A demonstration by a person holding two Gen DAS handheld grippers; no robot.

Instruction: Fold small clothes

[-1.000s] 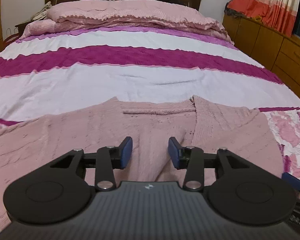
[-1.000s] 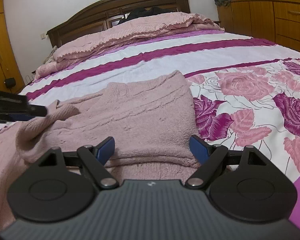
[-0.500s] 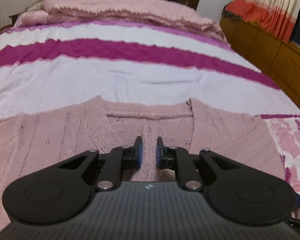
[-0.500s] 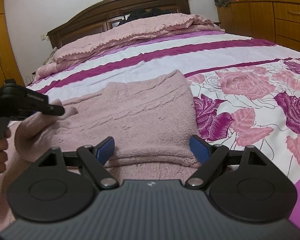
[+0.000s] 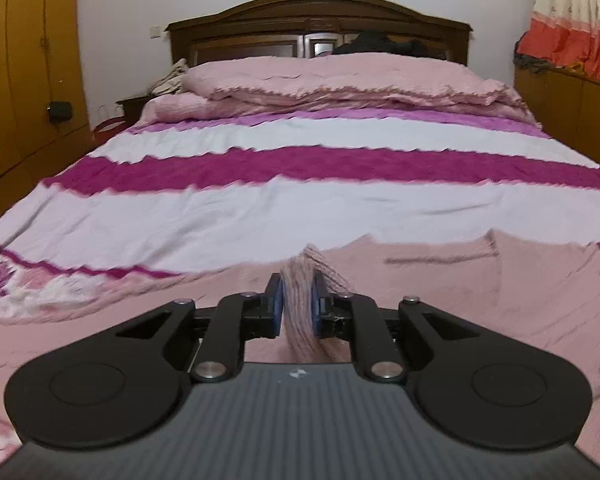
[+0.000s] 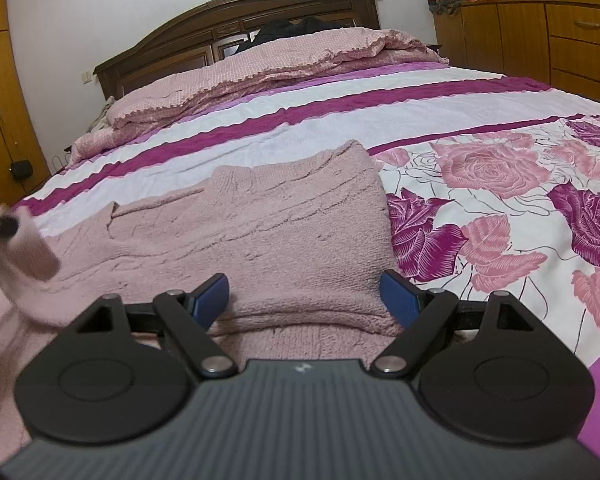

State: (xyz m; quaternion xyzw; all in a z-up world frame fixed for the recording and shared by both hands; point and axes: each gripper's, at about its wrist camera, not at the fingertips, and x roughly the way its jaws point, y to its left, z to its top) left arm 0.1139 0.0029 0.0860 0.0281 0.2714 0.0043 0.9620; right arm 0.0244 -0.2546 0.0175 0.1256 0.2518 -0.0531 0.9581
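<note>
A pink knitted sweater (image 6: 268, 224) lay partly folded on the bed (image 6: 380, 120). The left tool (image 5: 296, 304), its jaws just closed, pinched a bunched fold of the knit, lifted clear. The right tool (image 6: 306, 296) stood wide open over the folded edge, gripping nothing.

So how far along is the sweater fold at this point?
Partly done. The pink sweater's right side already lies folded over its body. In hand: the left gripper is shut on a bunched piece of the knit, lifted off the bed. The right gripper is open, holding nothing. Left: the other side and the final fold.
</note>
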